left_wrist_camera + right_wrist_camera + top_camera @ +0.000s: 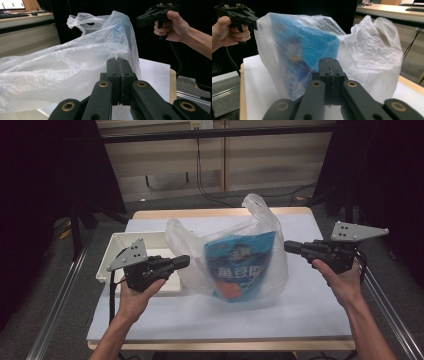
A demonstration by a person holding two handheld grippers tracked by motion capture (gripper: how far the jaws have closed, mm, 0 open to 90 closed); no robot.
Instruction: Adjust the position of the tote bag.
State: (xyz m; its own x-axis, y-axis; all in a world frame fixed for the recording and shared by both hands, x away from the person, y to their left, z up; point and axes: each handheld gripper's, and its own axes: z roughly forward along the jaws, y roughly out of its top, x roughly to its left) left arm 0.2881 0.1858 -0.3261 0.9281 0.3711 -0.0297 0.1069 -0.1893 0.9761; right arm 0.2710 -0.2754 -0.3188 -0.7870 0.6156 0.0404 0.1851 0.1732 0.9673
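Observation:
A thin clear plastic bag [260, 220] stands on the white table top [300, 315] with a blue snack pack [240, 265] upright inside it. My left gripper [186, 261] has its jaws together at the bag's left edge, where the film looks pinched between them. In the left gripper view, the crinkled bag [62, 70] lies just beyond the left gripper [117, 60]. My right gripper [287, 246] is shut at the bag's right edge, and I see nothing between its jaws. The right gripper view looks past the right gripper [329, 61] at the blue pack [312, 42] through the film.
A white tray [112, 255] sits on the table's left side, under my left hand. Bare table top lies in front of the bag and to its right. Dark curtains stand on both sides, and metal rails run along the table's flanks.

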